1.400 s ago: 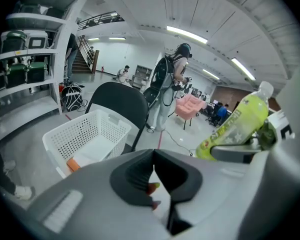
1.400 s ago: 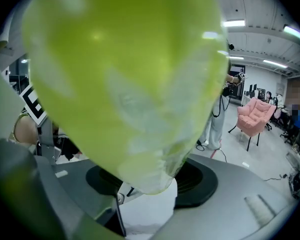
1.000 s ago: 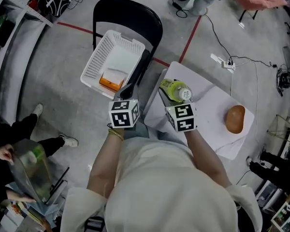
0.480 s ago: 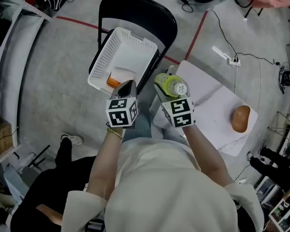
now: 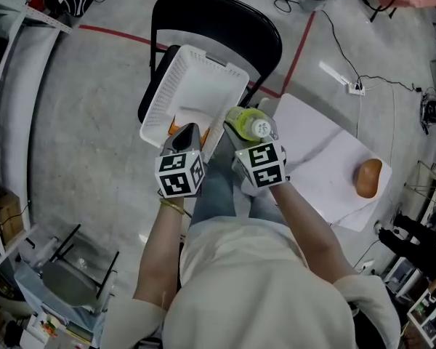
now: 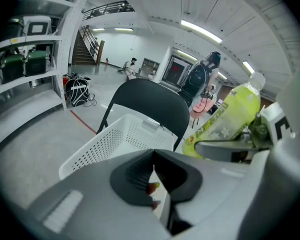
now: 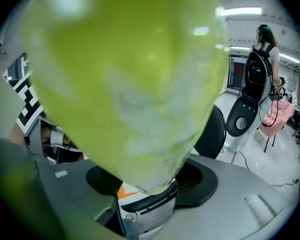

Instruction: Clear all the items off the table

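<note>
**As bottle hangs by basket, one item waits on table**

While the right gripper (image 5: 248,135) clamps a green drink bottle (image 5: 247,123) across its body, holding it in the air at the near rim of the white basket (image 5: 162,97) on a black chair (image 5: 225,17), the left gripper (image 5: 187,131) hovers alongside, jaws pressed together on nothing. Full of liquid, the bottle likely carries some weight. Its smooth, rounded plastic could slide or flex, so a mid-body hold looks safest. A brown rounded item (image 5: 368,178) sits on the white table (image 5: 312,147).
</note>
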The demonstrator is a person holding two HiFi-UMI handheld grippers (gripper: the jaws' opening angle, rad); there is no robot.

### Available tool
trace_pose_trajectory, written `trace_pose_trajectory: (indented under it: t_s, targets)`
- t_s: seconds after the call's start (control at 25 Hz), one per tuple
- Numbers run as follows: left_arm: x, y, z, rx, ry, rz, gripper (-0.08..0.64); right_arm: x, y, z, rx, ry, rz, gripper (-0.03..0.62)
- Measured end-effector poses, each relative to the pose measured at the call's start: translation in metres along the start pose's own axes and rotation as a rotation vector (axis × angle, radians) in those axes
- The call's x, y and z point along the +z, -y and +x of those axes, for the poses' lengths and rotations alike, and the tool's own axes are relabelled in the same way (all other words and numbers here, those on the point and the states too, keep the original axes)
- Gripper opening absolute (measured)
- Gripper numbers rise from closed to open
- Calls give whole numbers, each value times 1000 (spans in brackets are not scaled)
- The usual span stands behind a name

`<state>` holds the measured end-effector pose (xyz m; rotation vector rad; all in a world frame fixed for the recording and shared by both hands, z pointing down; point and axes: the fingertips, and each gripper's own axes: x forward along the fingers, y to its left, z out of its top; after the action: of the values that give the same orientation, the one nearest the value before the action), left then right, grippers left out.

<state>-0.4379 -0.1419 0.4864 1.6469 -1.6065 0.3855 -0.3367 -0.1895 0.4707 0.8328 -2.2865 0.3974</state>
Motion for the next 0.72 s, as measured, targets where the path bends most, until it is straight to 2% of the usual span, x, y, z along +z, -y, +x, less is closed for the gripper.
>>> trace_pose_trajectory:
  t_s: [0.72]
  targets:
    - [-11, -82, 29, 36, -36, -25, 9, 11, -33, 124, 34, -51, -22, 276]
